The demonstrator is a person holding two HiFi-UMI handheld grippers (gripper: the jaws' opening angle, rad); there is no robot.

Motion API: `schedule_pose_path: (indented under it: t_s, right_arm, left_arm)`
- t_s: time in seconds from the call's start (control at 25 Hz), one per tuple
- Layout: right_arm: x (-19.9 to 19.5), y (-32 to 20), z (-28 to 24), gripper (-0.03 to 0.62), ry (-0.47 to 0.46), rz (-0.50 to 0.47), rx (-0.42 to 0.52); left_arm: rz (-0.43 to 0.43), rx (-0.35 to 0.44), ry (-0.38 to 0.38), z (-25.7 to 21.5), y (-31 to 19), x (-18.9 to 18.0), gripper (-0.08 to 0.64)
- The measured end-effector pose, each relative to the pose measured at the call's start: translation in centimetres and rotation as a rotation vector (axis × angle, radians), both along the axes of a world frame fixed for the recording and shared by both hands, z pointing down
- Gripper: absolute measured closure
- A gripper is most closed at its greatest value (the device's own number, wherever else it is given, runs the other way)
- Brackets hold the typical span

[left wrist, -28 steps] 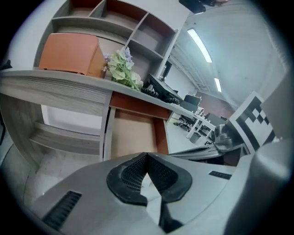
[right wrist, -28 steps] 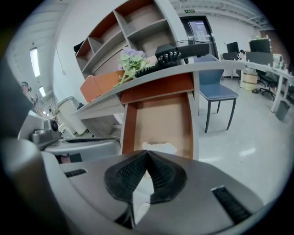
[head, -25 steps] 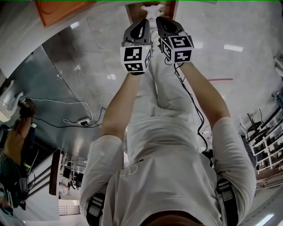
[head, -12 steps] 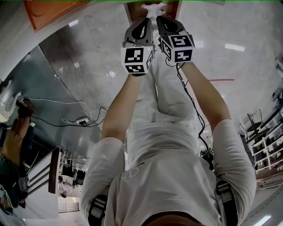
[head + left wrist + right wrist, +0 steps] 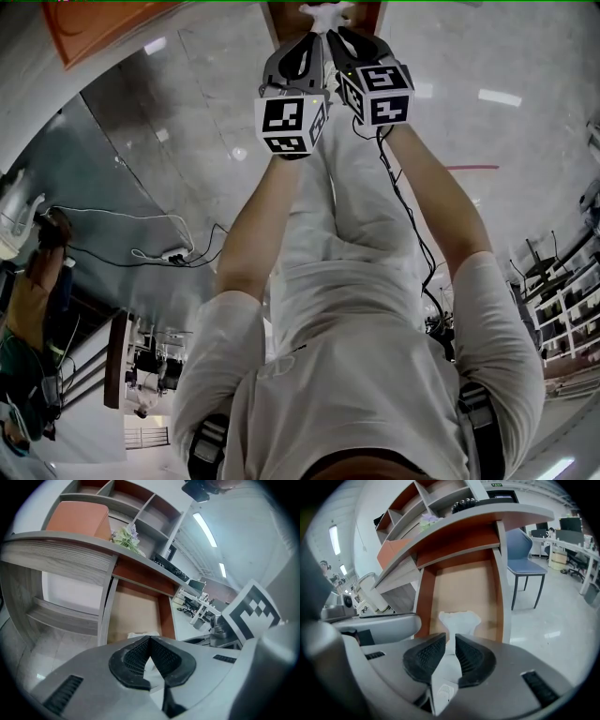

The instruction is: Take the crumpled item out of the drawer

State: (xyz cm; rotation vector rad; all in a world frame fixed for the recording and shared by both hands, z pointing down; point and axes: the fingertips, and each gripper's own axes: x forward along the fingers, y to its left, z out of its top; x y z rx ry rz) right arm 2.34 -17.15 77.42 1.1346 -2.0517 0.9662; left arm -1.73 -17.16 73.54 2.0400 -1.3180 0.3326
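Crumpled item (image 5: 459, 620): one, white, paper-like. Lies on the floor of the drawer (image 5: 464, 585), at its front end, with a narrow tail running forward out of the drawer between the fingers of the right gripper (image 5: 450, 637).

Drawer: one. Pale brown bottom, red-brown side walls, pulled out from under the grey bench (image 5: 501, 515).

Right gripper: one, at the drawer front. Fingers have just been opening and now stand slightly apart, with the white tail in the gap; the pads do not press on it.

Left gripper (image 5: 150, 638): one, at the drawer front, just beside the right gripper. Fingers together at the tips. The white item's edge shows just past the tips.

Bench: one, curved grey top directly above the drawer.

Shelf unit (image 5: 436, 496): one, on the bench above the drawer, grey frame with red-brown backs, several open compartments.

Flowers (image 5: 125, 538): one small bunch on the bench top, above the drawer.

Orange-brown box (image 5: 77, 517): one, on the bench top, beside the flowers.

Blue chair (image 5: 525, 562): one, dark legs, standing to one side of the drawer.

Floor (image 5: 187, 141): glossy grey tiles that mirror the ceiling strip lights. One loose cable (image 5: 141, 253) lies on it well away from the drawer.

Room: open office, more desks far beyond the chair.
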Motion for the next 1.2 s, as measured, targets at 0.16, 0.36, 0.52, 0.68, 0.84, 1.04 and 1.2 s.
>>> schedule_pose_path:
  t_s: [0.16,0.36,0.52,0.68,0.84,1.04,1.2]
  right_arm:
    - [-0.2,-0.1,0.3,0.459,-0.004,-0.011,-0.012]
    - [-0.5,-0.3,0.6,0.453,0.004,-0.014,-0.019]
    - [-0.6,-0.4,1.0,0.453,0.029,-0.016,-0.018]
    - [-0.7,-0.7,1.5,0.453,0.054,-0.013,-0.024]
    - [-1.2,-1.0,2.0,0.453,0.053,-0.009,-0.027]
    - [-0.8,-1.2,2.5,0.453,0.061,0.013,-0.038]
    - [-0.9,-1.6,2.6,0.453,0.064,0.009,-0.036]
  left_arm:
    - [-0.002,0.001,0.006,0.1,-0.1,0.1,0.558]
    - [-0.007,0.004,0.012,-0.1,-0.2,-0.2,0.558]
    - [-0.011,0.007,0.014,-0.1,0.0,-0.6,0.558]
    - [-0.015,0.002,0.016,0.2,0.0,-1.0,0.558]
    - [-0.001,0.001,0.023,0.7,0.2,-0.7,0.558]
    - [0.015,-0.002,0.026,0.8,0.4,-0.2,0.558]
    - [0.012,-0.002,0.024,0.8,-0.1,-0.4,0.558]
